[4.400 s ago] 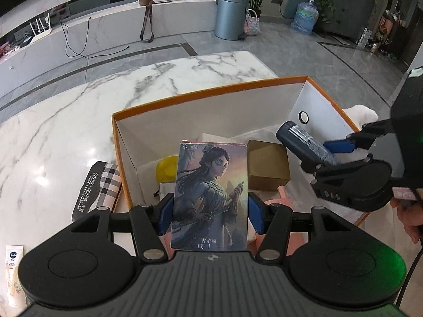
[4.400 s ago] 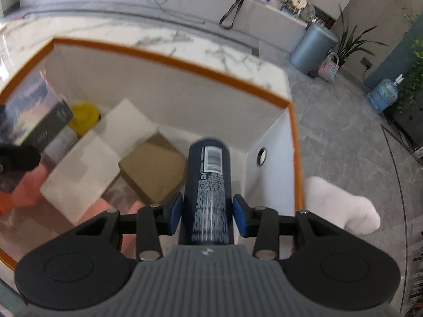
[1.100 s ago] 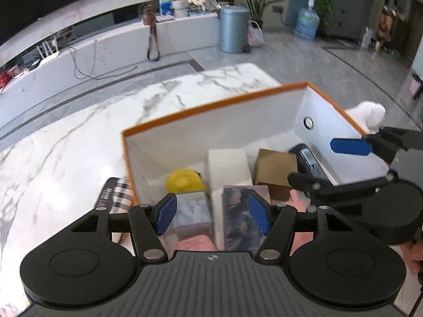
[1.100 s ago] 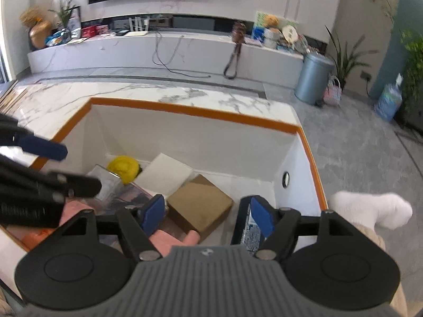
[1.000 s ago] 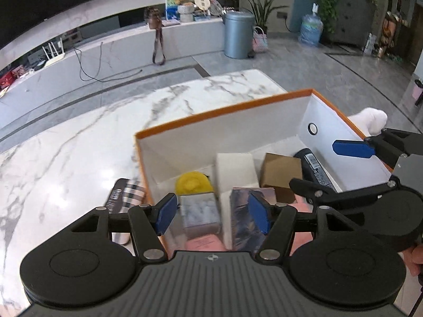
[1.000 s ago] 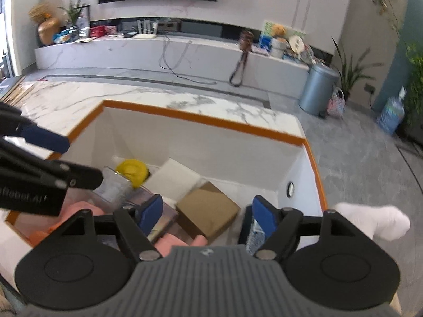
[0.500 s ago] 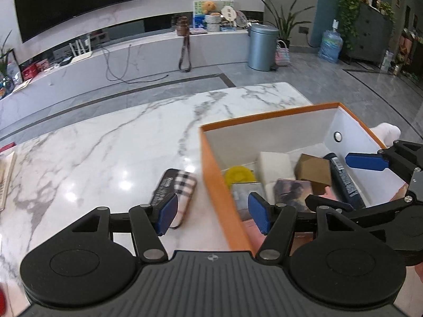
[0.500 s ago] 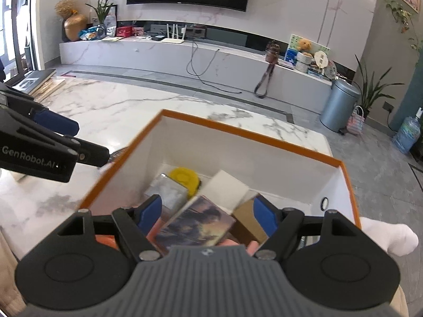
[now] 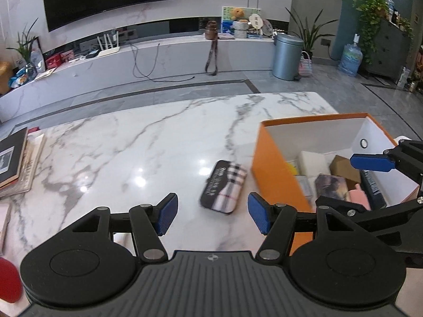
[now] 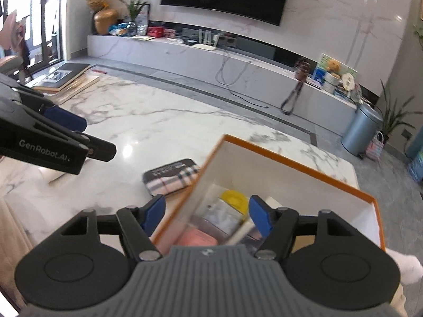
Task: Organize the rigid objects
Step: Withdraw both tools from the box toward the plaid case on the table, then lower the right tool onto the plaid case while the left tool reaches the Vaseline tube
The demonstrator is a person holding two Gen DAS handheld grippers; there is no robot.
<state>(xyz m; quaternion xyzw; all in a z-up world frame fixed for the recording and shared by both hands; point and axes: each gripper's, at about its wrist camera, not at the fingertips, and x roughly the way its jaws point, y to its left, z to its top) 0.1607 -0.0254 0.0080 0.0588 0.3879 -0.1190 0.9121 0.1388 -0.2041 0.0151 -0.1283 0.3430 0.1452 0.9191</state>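
Both grippers now back from orange box (image 9: 275, 169) over marble table (image 9: 132, 145), jaws empty, right's closing.

I see an orange box (image 9: 275, 169) with white inner walls, a black case (image 9: 223, 186) with a pink-and-white plaid half, white grey-veined marble tabletop (image 9: 132, 153), blue gripper pads (image 9: 166, 218), and what looks like a yellow round thing (image 10: 234, 198) inside.
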